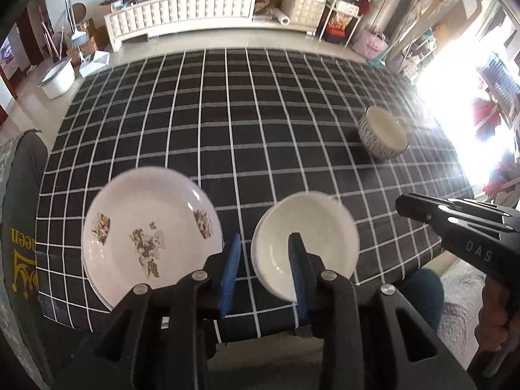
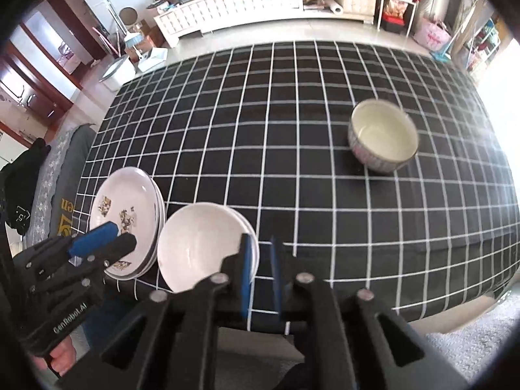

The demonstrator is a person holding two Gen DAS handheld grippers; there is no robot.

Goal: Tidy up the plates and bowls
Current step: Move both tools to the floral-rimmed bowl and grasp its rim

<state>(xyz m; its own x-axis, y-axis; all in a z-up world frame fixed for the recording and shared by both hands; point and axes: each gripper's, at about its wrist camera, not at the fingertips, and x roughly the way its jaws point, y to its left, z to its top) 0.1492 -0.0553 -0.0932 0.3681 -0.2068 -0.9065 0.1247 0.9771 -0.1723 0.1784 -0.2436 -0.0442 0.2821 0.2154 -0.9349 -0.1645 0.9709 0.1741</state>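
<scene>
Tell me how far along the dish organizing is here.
Done: flowered plates are stacked, with white bowls stacked beside them at the near table edge. In hand: nothing; the left tool and right tool are open and empty above the white stack. Left: the patterned bowl sits alone, farther right.

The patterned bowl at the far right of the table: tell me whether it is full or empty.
Empty. The patterned bowl stands upright on the checked tablecloth, and its pale inside shows bare down to the bottom.

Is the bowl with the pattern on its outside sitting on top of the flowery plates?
No, the patterned bowl stands alone far out on the checked tablecloth, well apart from the flowery plates at the near edge.
</scene>
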